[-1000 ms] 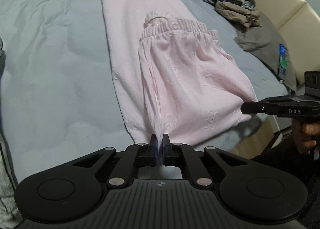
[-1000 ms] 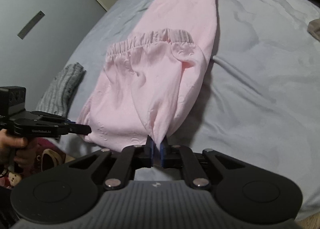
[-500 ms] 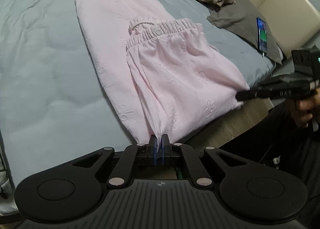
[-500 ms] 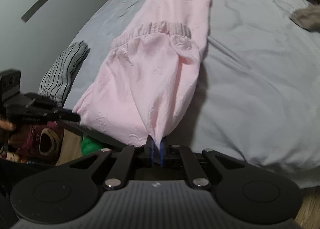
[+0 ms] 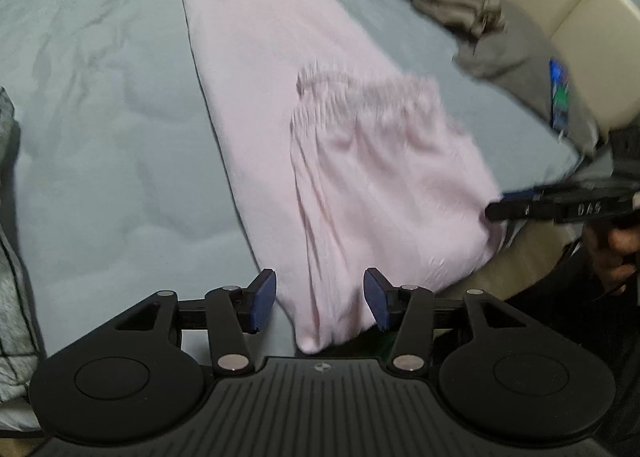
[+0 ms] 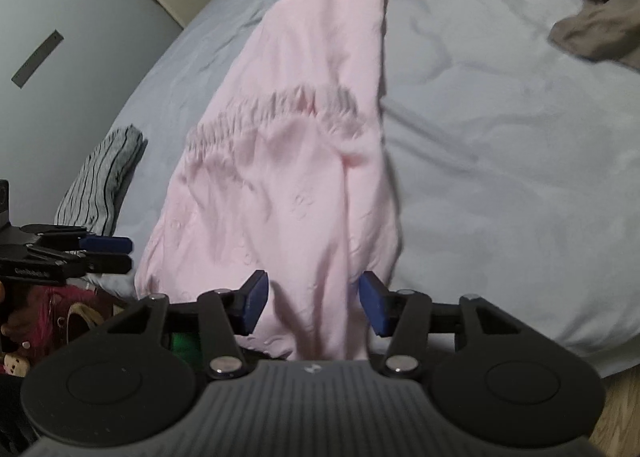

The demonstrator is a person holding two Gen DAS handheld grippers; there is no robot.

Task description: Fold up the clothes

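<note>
The right gripper (image 5: 494,206) shows the letters "DAS", and the pale pink trousers (image 5: 360,177), folded with gathered waistband, lie on the grey bed (image 5: 100,117) between the opening jaws of both grippers, left gripper (image 5: 320,299) too.

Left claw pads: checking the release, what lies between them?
The near folded edge of the pink embroidered cotton trousers lies between the opening left claw pads, untouched, in the left wrist view.
</note>
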